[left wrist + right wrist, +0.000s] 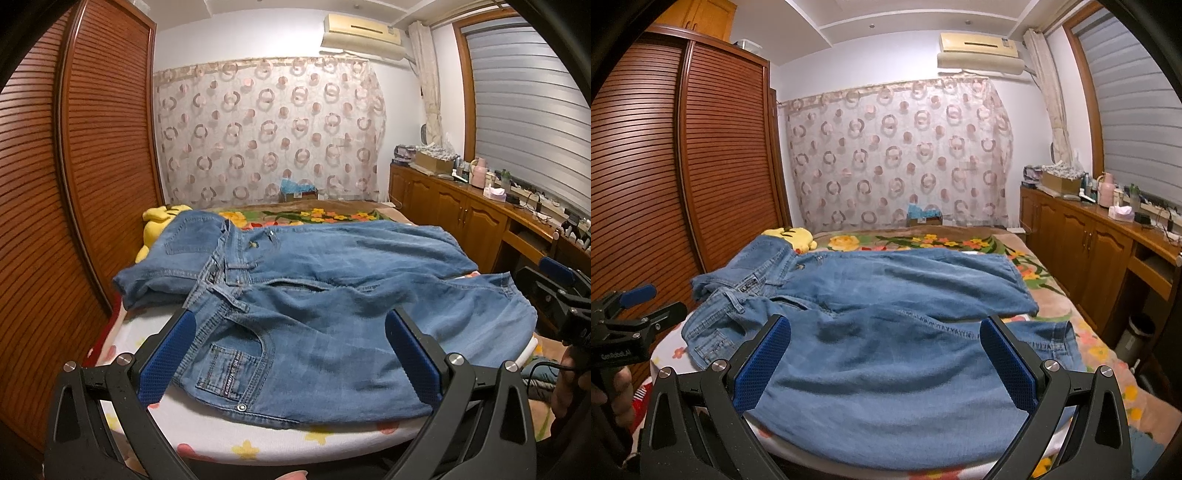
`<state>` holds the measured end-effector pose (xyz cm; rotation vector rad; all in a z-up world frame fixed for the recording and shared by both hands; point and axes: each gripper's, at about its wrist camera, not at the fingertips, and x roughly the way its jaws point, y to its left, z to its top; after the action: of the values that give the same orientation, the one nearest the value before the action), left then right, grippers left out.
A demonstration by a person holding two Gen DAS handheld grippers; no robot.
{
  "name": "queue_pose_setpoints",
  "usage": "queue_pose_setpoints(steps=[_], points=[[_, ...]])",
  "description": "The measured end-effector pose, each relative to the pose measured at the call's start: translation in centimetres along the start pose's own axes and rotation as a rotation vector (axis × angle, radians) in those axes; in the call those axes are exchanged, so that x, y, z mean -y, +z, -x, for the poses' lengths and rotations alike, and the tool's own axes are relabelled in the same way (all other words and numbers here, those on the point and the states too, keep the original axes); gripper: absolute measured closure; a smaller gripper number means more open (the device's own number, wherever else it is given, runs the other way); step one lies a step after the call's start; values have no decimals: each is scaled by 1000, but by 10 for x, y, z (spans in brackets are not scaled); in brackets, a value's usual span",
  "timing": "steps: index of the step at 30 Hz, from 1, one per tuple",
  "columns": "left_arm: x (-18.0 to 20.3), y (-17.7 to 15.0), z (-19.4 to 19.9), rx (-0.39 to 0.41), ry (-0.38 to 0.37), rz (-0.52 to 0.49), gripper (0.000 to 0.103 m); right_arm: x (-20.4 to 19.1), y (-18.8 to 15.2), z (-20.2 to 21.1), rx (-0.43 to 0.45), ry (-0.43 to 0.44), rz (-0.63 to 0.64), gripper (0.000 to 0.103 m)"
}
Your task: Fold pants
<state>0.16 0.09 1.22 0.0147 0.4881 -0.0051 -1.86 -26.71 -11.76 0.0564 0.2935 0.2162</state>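
Nothing looks folded yet: the jeans (pixel 314 295) lie spread flat on the bed (pixel 258 439), both legs side by side. Your left gripper (pixel 291 354) and right gripper (pixel 886 360) hover spread wide over the near leg, holding nothing.

- One pair of blue denim pants (pixel 295 295) (pixel 886 332) on the near end of the bed, with two legs running to the right.
- Two grippers: the left gripper (pixel 291 354) (pixel 635 314) and the right gripper (pixel 886 362) (pixel 554 291), each with two blue-padded fingers.
- One yellow plush toy (pixel 157 218) (pixel 794 236) at the far left of the bed.
- One bed (pixel 258 439) (pixel 1100 354) with a flowered cover.
- One air conditioner (pixel 362 35) (pixel 982 51) high on the far wall.
- One circle-patterned curtain (pixel 266 129) (pixel 897 155) on the far wall.
- One pink thermos (pixel 479 175) (pixel 1107 188) on the right cabinet.
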Motion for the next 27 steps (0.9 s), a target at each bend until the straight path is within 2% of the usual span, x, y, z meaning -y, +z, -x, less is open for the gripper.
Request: queue_pose_setpoints(steps=[14,23,27], points=[[-30,-22,-35,-81,-23,9,1,14,2,-6,-61,-35,-2,2],[-65,-32,-50,-122,-23,48,1,24,-4,-12,-138,-103,-1,14],[-75,-37,-58,-145,-29,54,1,19,4,-13,-170,-123,-10,17]])
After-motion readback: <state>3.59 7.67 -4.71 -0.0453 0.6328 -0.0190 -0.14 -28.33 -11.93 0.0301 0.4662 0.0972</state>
